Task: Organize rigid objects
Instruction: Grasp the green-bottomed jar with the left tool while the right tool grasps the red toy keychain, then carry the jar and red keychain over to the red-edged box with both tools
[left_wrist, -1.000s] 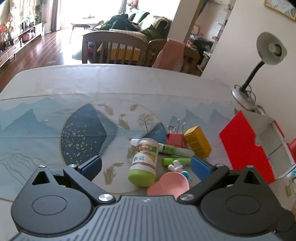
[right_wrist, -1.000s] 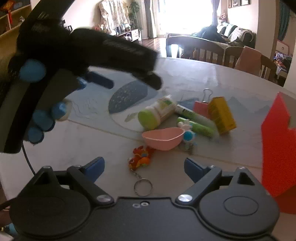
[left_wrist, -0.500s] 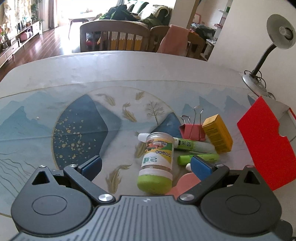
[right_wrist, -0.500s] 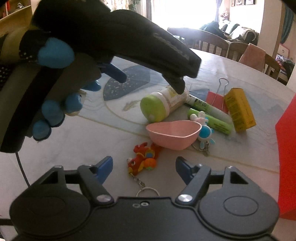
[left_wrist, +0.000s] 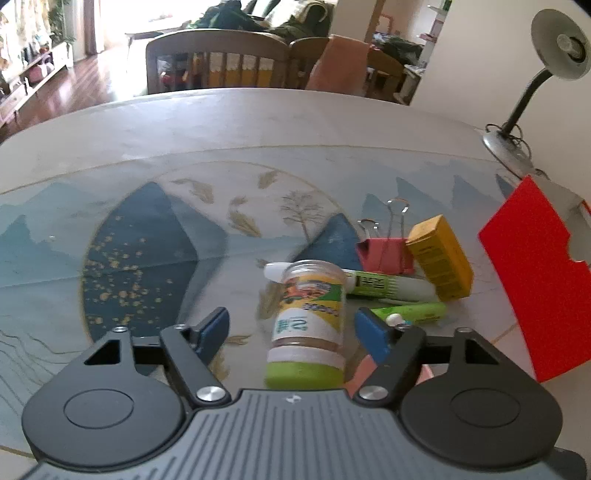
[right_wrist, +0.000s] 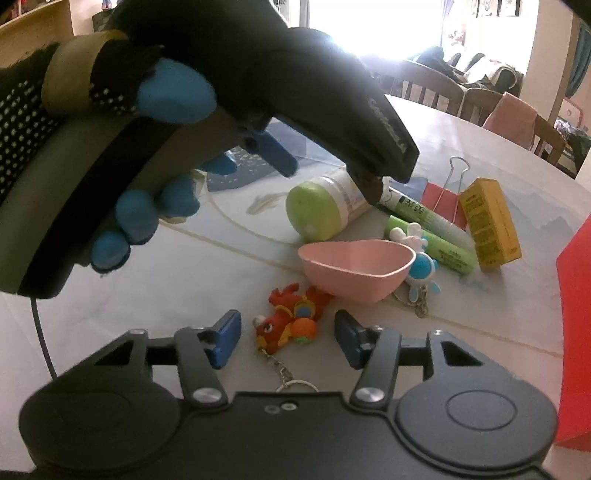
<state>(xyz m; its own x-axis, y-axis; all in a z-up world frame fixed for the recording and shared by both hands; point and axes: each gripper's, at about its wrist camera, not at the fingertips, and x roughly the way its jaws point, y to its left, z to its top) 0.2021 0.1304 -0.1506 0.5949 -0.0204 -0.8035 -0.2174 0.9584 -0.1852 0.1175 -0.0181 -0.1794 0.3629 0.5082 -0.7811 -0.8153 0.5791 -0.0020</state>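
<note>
A green-capped jar (left_wrist: 306, 317) lies on its side on the table, between the open fingers of my left gripper (left_wrist: 291, 326); it also shows in the right wrist view (right_wrist: 325, 210). My right gripper (right_wrist: 287, 336) is open around a red-orange dragon keychain (right_wrist: 291, 321). Behind it sit a pink heart bowl (right_wrist: 354, 266), a blue-white keychain figure (right_wrist: 419, 266), a green marker (right_wrist: 436, 247), a white-green glue tube (left_wrist: 384, 282), a red binder clip (left_wrist: 384, 253) and a yellow box (left_wrist: 439, 256).
A red storage box (left_wrist: 535, 273) stands at the right. A desk lamp (left_wrist: 517, 110) stands at the back right by the wall. Chairs (left_wrist: 218, 62) stand beyond the far table edge. The gloved left hand and gripper body (right_wrist: 147, 122) fill the upper left of the right wrist view.
My left gripper has moved forward and down over the jar, which now lies between its fingers. My right gripper has advanced to the dragon keychain and narrowed somewhat around it.
</note>
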